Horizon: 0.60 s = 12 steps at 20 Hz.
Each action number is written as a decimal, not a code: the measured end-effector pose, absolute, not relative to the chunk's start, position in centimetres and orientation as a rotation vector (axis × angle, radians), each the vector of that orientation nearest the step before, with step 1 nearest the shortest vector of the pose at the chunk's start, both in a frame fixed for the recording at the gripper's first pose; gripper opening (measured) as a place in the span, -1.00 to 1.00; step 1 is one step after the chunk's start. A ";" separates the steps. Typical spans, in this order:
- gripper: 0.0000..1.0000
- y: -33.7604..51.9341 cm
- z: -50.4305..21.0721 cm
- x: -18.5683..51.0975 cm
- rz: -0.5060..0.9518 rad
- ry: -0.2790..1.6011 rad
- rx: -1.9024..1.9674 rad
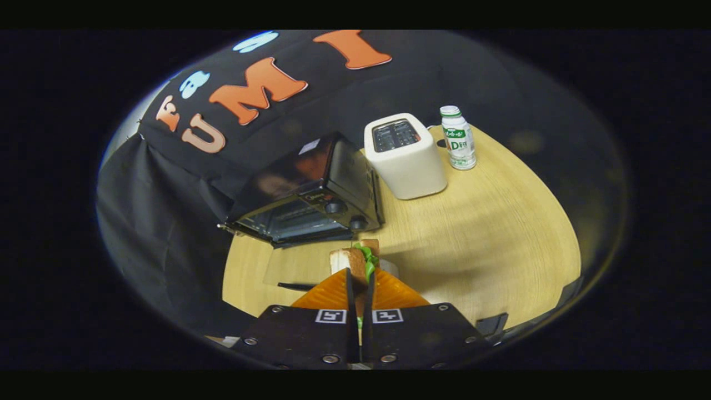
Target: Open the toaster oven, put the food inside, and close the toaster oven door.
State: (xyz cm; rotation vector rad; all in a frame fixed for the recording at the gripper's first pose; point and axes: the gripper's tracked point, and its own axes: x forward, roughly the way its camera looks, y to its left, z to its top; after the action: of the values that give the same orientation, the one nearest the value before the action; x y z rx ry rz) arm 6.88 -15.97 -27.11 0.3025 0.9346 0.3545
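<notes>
My gripper (360, 273) is shut on a sandwich (349, 259), a piece of toast-coloured bread with green lettuce sticking out between the fingers. The sandwich is held above the round wooden table (489, 233). Just beyond it stands the black toaster oven (311, 191), turned at an angle with two knobs on the right of its front. Its door (308, 240) seems to be folded down in front of the opening, where a rack shows, though I cannot tell this for certain.
A white slot toaster (408, 158) stands right of the oven. A small white bottle with a green label (458, 139) is behind it near the table's far edge. Black cloth hangs behind and left of the oven. A pale object (390, 268) peeks out beside the sandwich.
</notes>
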 end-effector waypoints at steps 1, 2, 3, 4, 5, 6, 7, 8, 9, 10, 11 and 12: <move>-0.95 -15.5 -26.7 6.9 0.351 0.920 0.330; -0.95 -15.0 -26.3 7.0 0.345 0.901 0.359; -0.95 -14.4 -25.8 7.1 0.338 0.881 0.389; -0.95 -13.7 -25.5 7.1 0.332 0.863 0.420; -0.95 -13.1 -25.4 7.2 0.324 0.847 0.451; -0.95 -12.5 -25.5 7.4 0.312 0.829 0.488; -0.95 -11.8 -25.5 7.5 0.301 0.814 0.526; -0.95 -10.9 -25.6 7.3 0.292 0.798 0.567; -0.95 -9.9 -25.5 7.3 0.281 0.781 0.612; -0.95 -9.5 -25.7 7.3 0.266 0.763 0.657; -0.95 -8.8 -26.1 7.5 0.243 0.745 0.701; -0.95 -8.0 -26.4 7.7 0.223 0.726 0.742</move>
State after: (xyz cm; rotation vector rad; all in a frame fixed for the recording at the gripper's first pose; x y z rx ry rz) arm 7.75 -7.96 -26.44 0.7420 0.7260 0.2226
